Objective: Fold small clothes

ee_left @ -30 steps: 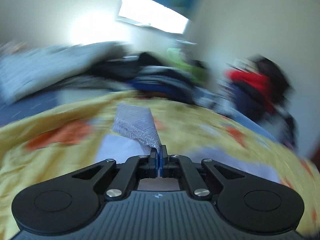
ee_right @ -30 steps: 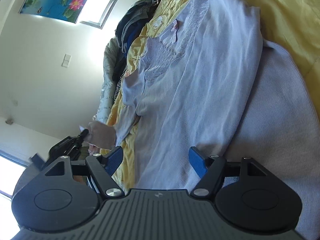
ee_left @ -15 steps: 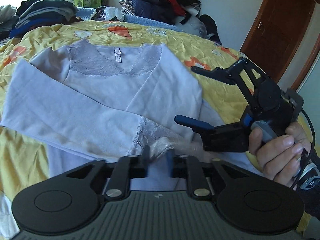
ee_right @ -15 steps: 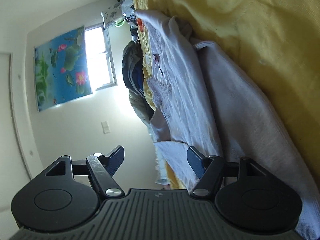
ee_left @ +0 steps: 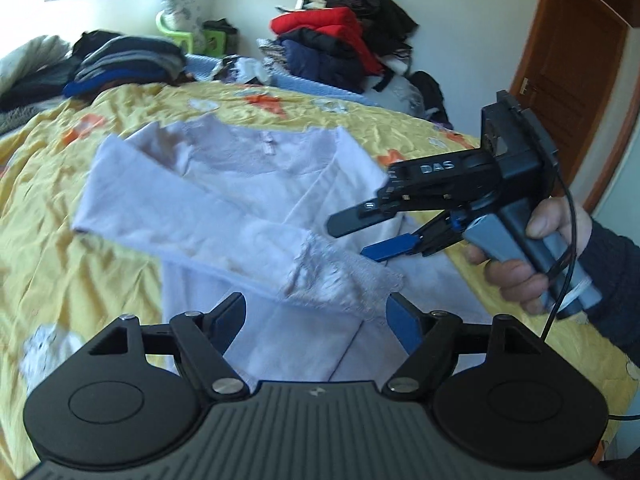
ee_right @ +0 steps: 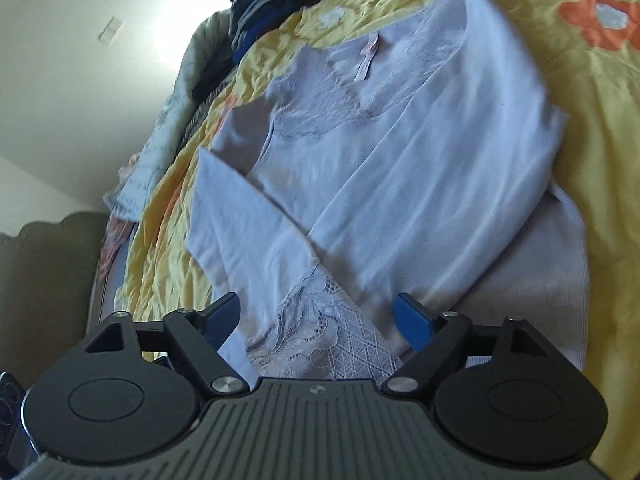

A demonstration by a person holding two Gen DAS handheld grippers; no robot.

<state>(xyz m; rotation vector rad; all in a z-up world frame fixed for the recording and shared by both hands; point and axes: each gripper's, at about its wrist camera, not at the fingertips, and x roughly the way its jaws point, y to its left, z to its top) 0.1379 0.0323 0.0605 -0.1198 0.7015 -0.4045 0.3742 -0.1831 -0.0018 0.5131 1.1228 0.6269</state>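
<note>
Lilac top (ee_left: pixel 224 184) lies flat on the bedspread (ee_left: pixel 52 216), one sleeve (ee_left: pixel 200 232) crossed over its front for folding. I see my left gripper (ee_left: pixel 316 316) opening, nothing pinched; my right gripper (ee_left: pixel 356 236) is opening too, empty.

A pale lilac top (ee_left: pixel 224 200) with lace-patterned cuffs (ee_right: pixel 332 336) and neckline lies on a yellow bedspread (ee_left: pixel 52 240) printed with orange and white flowers, while red and navy clothes (ee_left: pixel 328 44) sit piled behind.

Clothes piles (ee_left: pixel 132 60) beyond bare bedspread (ee_left: pixel 52 184)

Home bedroom: quilted bed (ee_left: pixel 120 264), piled clothes (ee_left: pixel 336 44).
</note>
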